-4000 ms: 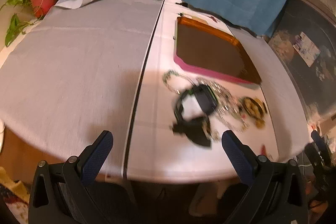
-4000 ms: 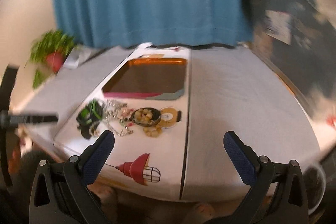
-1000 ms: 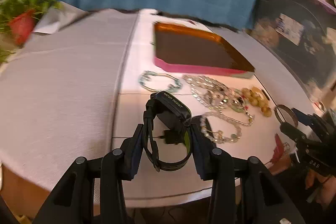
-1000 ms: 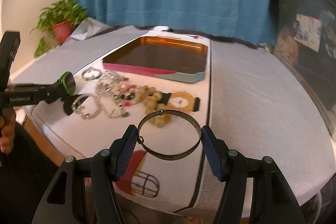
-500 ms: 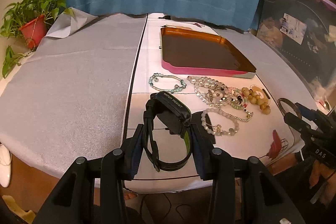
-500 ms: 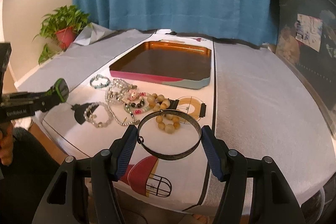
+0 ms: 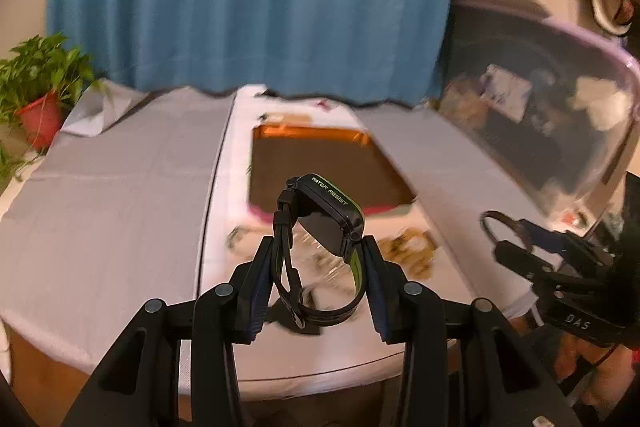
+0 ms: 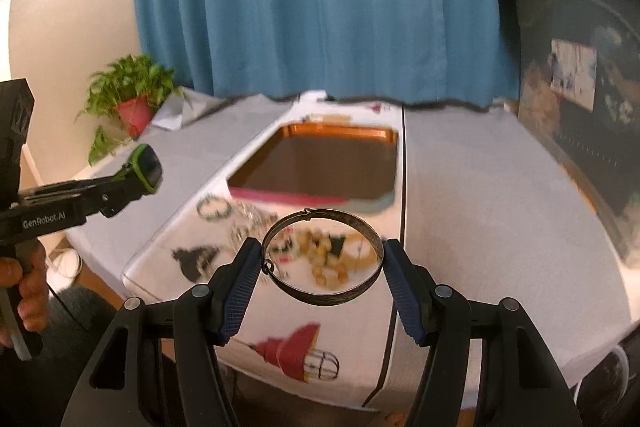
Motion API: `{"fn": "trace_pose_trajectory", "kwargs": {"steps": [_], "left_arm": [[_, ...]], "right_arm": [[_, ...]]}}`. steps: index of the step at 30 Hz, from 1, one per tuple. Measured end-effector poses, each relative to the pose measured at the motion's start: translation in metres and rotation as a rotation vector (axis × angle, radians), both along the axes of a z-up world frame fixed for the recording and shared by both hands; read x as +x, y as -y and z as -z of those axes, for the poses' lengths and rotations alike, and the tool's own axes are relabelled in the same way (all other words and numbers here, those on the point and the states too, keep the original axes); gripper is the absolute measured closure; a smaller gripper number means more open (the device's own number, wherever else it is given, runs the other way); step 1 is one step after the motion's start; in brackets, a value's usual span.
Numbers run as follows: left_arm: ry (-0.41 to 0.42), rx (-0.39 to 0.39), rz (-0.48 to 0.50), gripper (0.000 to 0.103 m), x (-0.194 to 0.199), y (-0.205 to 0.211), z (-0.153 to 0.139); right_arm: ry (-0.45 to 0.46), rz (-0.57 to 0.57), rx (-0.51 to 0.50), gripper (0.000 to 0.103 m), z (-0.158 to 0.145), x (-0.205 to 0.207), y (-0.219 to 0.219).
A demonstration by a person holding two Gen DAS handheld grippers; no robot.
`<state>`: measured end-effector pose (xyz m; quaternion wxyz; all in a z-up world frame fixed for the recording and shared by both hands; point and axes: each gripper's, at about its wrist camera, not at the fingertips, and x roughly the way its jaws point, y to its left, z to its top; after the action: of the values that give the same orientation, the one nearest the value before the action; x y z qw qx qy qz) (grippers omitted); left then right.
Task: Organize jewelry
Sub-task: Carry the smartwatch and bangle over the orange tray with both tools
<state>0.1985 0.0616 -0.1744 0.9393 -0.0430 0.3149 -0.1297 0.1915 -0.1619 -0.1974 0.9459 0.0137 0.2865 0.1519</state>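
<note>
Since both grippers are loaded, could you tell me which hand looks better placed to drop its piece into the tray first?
Probably the left: its watch already overlaps the tray, while the right gripper's bangle hangs short of it.

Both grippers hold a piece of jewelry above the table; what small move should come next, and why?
Probably carry the watch and the bangle forward over the empty tray: both are clamped and lifted, and the tray lies just behind the pile.

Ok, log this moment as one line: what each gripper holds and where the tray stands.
left gripper: shut on watch | right gripper: shut on bangle | tray: on table, nothing in it | other jewelry: on cloth before tray
</note>
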Motion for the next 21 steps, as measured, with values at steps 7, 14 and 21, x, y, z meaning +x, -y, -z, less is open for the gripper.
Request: {"fn": "trace_pose_trajectory", "kwargs": {"steps": [7, 14, 21], "left_arm": [[0.064, -0.027, 0.035, 0.065, -0.001, 0.013, -0.042], [0.072, 0.052, 0.025, 0.065, 0.017, 0.030, -0.052], [0.029, 0.073, 0.028, 0.065, 0.067, 0.040, -0.042]], "right_arm": [[0.106, -0.062, 0.013, 0.040, -0.060, -0.001, -0.013], [0.110, -0.095, 0.029, 0.040, -0.074, 0.023, -0.028], [0.087, -0.122, 0.001, 0.040, -0.059, 0.064, -0.035]]}}
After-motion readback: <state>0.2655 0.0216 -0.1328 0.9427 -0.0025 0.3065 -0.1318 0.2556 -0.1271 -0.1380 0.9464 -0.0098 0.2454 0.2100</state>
